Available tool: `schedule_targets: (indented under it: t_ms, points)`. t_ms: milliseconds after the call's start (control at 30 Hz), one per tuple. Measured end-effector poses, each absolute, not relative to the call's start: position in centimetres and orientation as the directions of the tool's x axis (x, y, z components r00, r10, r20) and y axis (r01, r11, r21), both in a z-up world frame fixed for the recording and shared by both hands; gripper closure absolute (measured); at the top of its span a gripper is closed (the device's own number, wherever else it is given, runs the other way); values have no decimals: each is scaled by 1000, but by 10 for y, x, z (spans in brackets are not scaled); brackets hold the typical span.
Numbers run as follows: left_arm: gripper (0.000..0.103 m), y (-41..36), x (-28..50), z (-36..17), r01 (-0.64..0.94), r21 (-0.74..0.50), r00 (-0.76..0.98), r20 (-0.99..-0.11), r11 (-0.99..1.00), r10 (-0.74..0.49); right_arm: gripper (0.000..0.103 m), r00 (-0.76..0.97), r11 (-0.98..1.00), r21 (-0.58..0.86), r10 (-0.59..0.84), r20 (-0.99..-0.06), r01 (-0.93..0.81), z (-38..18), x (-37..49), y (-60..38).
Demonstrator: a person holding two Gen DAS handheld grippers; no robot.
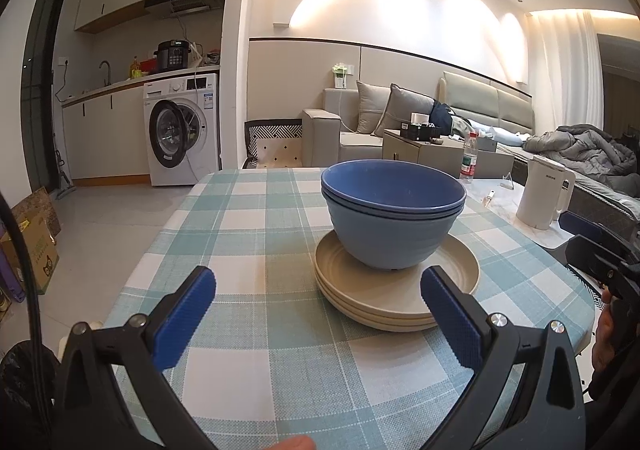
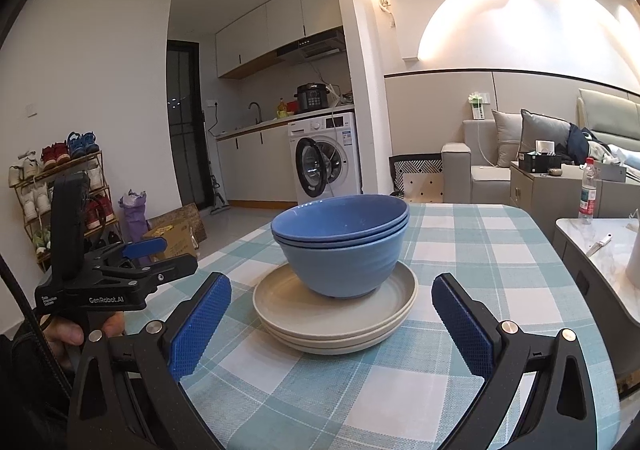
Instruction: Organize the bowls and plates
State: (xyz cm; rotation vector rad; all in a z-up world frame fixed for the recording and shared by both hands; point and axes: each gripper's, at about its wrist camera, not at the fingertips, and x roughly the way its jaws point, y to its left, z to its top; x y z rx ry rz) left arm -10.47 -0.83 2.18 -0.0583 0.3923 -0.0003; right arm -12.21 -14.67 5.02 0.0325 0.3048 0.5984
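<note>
- Blue bowls [image 1: 394, 218] nested, sitting on the stacked beige plates [image 1: 396, 290], one pile mid table [image 1: 248, 250] — stacking looks done, maybe nothing left.
- Left gripper [image 1: 316, 314] jaws spread wide, holding nothing, just short of the plates.
- Right gripper [image 2: 330, 318] also released, empty, near side of the plates.
- Bare cloth all round the plates; table edge well apart from them. Kettle [image 1: 544, 192] off to the right of the plates.
</note>
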Motion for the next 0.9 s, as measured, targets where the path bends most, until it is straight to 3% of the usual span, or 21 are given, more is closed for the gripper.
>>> schedule_targets:
  t_ms: [900]
  points:
    - [0, -9, -106, 23, -9, -53, 924, -381, 999, -12, 1, 780, 823, 113, 565, -269, -557, 48, -123, -145]
